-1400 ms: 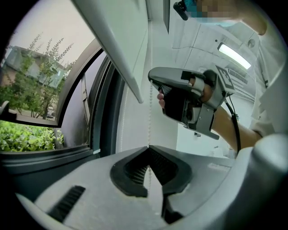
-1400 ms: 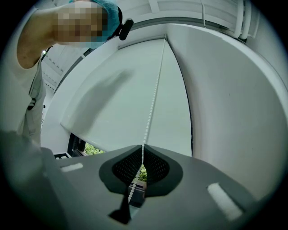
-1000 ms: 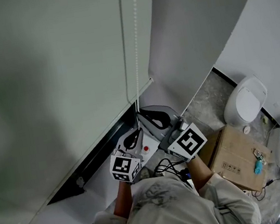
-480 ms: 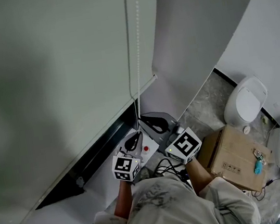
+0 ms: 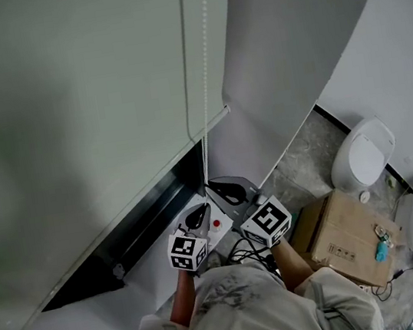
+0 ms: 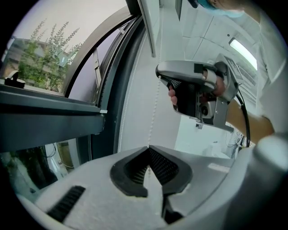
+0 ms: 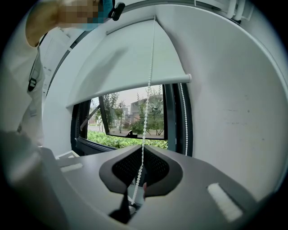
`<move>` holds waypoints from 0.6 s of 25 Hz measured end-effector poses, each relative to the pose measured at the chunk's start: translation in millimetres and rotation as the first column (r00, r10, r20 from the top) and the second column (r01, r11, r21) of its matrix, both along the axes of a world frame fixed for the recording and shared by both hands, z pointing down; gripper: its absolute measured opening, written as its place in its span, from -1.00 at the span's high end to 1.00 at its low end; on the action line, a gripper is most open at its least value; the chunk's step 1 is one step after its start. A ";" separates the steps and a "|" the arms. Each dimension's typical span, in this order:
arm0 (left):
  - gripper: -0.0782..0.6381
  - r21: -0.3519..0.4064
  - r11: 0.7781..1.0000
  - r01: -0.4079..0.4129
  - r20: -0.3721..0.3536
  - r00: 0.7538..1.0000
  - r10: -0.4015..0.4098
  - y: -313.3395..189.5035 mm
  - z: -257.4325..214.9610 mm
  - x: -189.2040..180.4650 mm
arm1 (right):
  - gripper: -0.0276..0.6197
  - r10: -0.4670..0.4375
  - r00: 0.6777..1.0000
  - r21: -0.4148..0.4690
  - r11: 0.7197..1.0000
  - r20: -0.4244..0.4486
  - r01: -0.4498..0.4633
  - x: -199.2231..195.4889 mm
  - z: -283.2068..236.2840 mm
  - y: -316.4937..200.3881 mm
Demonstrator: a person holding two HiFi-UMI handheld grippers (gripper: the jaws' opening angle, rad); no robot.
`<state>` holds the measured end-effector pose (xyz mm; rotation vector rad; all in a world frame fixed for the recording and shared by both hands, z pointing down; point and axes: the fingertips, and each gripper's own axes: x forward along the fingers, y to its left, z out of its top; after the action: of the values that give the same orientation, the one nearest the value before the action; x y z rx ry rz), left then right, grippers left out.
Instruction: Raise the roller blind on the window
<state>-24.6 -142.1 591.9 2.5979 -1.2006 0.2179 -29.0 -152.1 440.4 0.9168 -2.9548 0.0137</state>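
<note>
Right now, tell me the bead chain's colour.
White. The bead chain shows best in the right gripper view.

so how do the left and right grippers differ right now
The right gripper grips the bead chain higher up; the left gripper grips it lower, nearer the person's body. Behind the right gripper's fingers a loose length of chain hangs through the hollow; behind the left gripper's fingers only a bead or two shows. Shared: both have their fingers closed on the same chain.
</note>
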 end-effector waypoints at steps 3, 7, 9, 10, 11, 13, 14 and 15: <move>0.75 0.002 1.000 -0.005 0.006 1.000 0.005 3.2 2.4 2.2 | 0.85 -0.002 1.000 -0.001 1.000 -0.006 0.002 0.3 2.0 2.0; 0.74 0.007 1.000 -0.016 0.012 1.000 0.016 6.8 -3.2 1.7 | 0.85 -0.001 1.000 0.003 1.000 -0.005 0.001 0.1 -0.6 1.6; 0.69 0.016 1.000 -0.020 0.007 1.000 0.020 5.7 -12.9 -3.7 | 0.85 0.000 1.000 0.003 1.000 -0.003 0.000 -3.3 -3.1 -1.5; 0.63 0.024 0.999 -0.022 -0.002 1.000 0.022 5.1 -20.3 -6.5 | 0.85 0.000 1.000 0.004 1.000 -0.004 0.000 -4.9 -4.0 -2.7; 0.59 0.035 0.999 -0.023 -0.012 1.000 0.024 5.3 -29.4 -8.7 | 0.85 -0.001 1.000 0.004 1.000 -0.005 0.001 -5.6 -4.1 -2.8; 0.56 0.071 0.997 -0.020 -0.031 0.999 0.023 7.7 -52.2 -11.6 | 0.85 -0.001 1.000 0.004 1.000 -0.005 0.001 -4.0 -2.3 -0.5; 0.56 0.091 0.996 -0.016 -0.040 0.999 0.020 8.6 -65.7 -13.1 | 0.85 -0.001 1.000 0.004 1.000 -0.005 0.001 -2.9 -1.3 0.8; 0.56 0.110 0.994 -0.011 -0.047 0.999 0.017 8.6 -79.7 -15.1 | 0.85 -0.001 1.000 0.004 1.000 -0.005 0.001 -2.0 -0.8 1.5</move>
<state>-39.7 -133.5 512.1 2.6897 -1.2102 0.0942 -31.1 -150.6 439.7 0.9149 -2.9513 0.0049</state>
